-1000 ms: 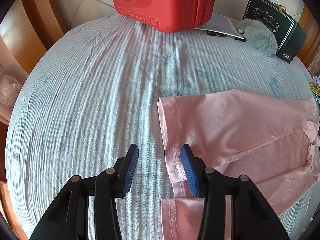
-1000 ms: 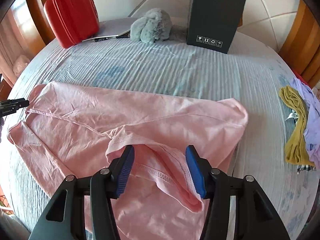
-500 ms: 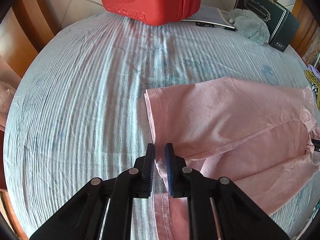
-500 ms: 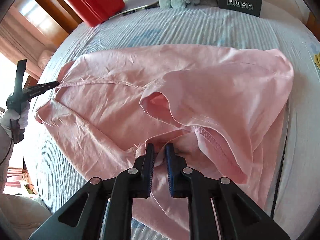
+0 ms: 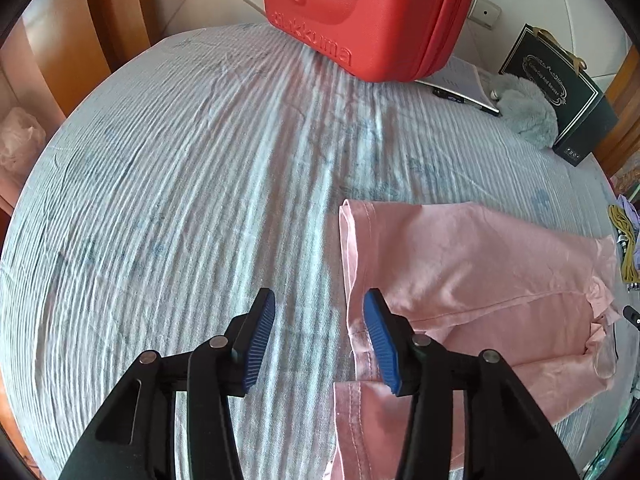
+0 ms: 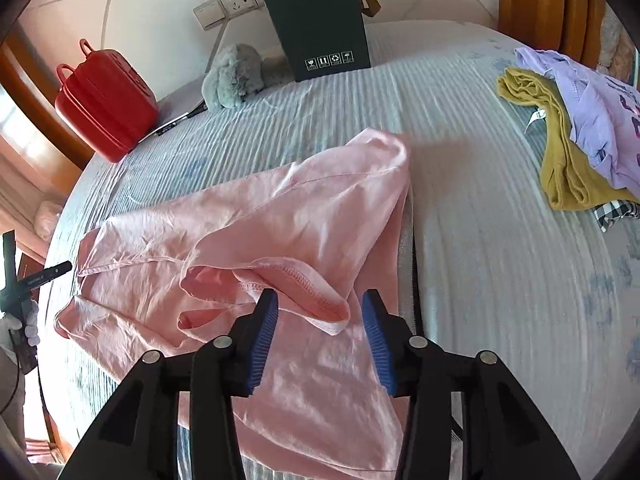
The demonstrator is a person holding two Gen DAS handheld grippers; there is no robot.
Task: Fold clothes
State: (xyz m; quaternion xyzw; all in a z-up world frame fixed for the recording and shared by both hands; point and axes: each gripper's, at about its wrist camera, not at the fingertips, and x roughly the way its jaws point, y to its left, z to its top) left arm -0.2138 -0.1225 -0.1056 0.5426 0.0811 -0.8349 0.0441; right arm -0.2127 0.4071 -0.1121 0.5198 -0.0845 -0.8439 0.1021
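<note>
A pink shirt lies folded lengthwise on the light blue striped bed sheet. My left gripper is open and empty, just above the sheet at the shirt's hemmed left edge, its right pad over the hem. In the right wrist view the pink shirt is spread in front, its neck opening gaping. My right gripper is open and empty over the collar. The left gripper shows at the far left there.
A red case, a dark green gift bag, a grey plush and a notebook with pen stand at the bed's far side. A pile of mustard and lilac clothes lies at the right. Wooden bed frame around.
Both grippers were shut on the shirt half a second ago and have now opened, letting it go. The right gripper has lifted and swung toward the bed's right.
</note>
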